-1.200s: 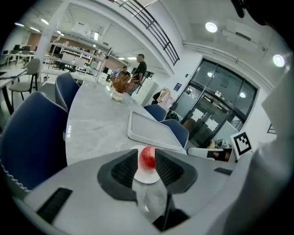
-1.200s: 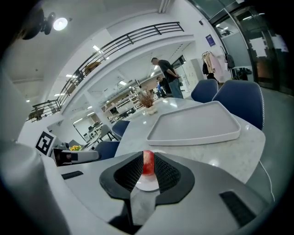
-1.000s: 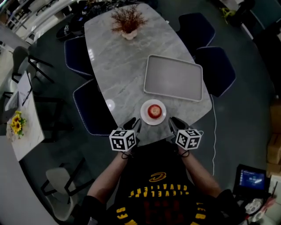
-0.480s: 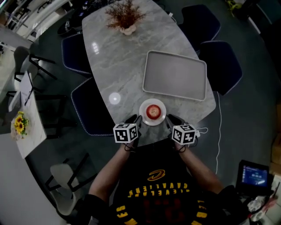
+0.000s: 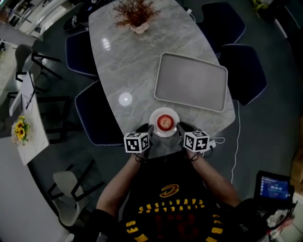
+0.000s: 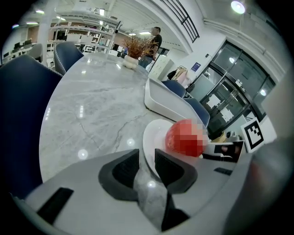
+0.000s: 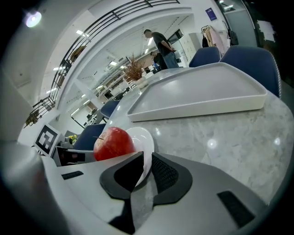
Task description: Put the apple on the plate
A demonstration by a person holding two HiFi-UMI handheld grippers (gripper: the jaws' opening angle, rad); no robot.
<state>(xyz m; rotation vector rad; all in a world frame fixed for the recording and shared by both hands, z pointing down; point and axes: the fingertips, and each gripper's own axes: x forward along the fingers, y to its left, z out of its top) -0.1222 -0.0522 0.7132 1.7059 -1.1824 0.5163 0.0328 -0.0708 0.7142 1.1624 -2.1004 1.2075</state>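
– At the near end of the gray stone table (image 5: 128,61), right in front of me, I see the red apple (image 5: 164,123). It sits in the middle of the small white plate (image 5: 174,117).

– Where are your two grippers?

– Both are down low by the plate, one on each side. They are near the rim and apart from the apple.

– What is the left one doing?

– My left gripper (image 5: 145,128) is at the plate's left edge. Its jaws are a little way apart, and I can see the table through the gap. The white rim is right at the tips, next to the inner side of one jaw. I can't tell if it touches.

– And the right one?

– My right gripper (image 5: 182,127) is at the plate's right edge. Its jaws are closer together. The rim goes down into the thin gap between them, and it looks pinched there.

– What else is on the table?

– A big pale tray (image 5: 189,82) lies just behind the plate, not touching it. A pot of dry brown twigs (image 5: 136,14) stands at the far end. Dark blue chairs (image 5: 239,71) are pushed in around the table.
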